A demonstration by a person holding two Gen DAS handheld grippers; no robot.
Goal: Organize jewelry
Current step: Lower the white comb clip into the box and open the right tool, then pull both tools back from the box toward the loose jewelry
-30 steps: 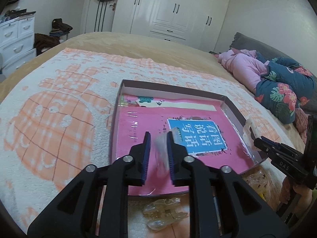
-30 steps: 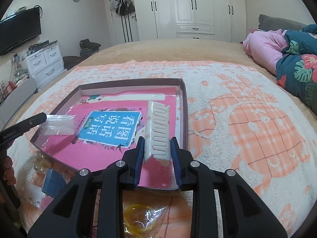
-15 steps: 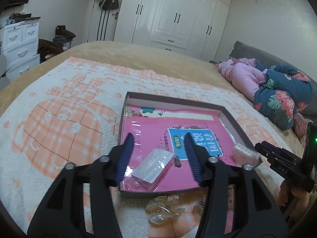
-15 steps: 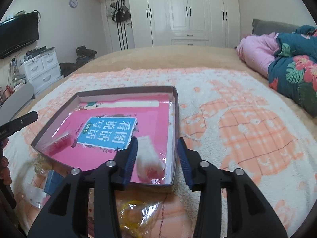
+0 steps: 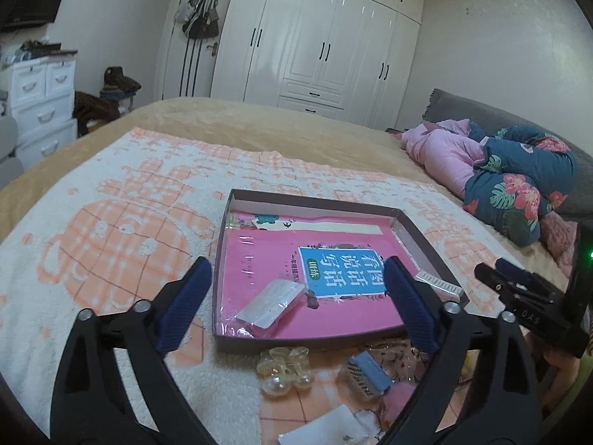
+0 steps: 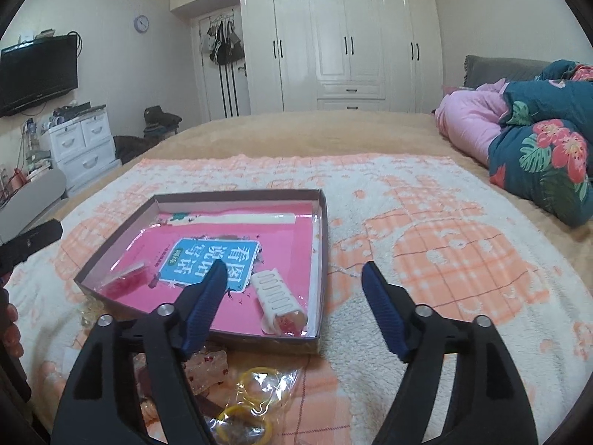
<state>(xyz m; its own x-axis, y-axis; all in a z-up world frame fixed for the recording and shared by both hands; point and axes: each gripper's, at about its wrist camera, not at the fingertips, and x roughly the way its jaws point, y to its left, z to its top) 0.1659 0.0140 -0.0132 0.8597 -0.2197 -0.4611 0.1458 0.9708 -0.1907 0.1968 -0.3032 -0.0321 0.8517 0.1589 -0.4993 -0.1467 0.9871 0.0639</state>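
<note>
While both of our grippers hang spread wide and empty above the bed, we see one shallow cardboard tray (image 5: 426, 248) lying on an orange-and-cream blanket (image 5: 122, 237). Our left gripper (image 5: 296, 289) frames the tray's near edge; our right gripper (image 6: 292, 278) sits over the tray's near right corner, released.

Inside the tray we count two jewelry items. One is a small clear plastic bag (image 5: 272, 302), flat and rectangular, resting on the pink floor near the front left corner. The other is a white ribbed jewelry case (image 6: 276, 294), long and narrow with a row of slots along its top, lying near the front right corner with a clear end showing something reddish. One blue label with white Chinese characters (image 6: 213, 257) sits on the tray floor between them.

On the blanket just in front of the tray we see more pieces: one cluster of pale, pearly beads (image 5: 285, 369), one small blue-and-grey packet (image 5: 367, 374), and one clear bag of yellow rings (image 6: 252, 400), in which we can count at least three loops. A scrap of white paper (image 5: 326, 426) lies nearest us.
</note>
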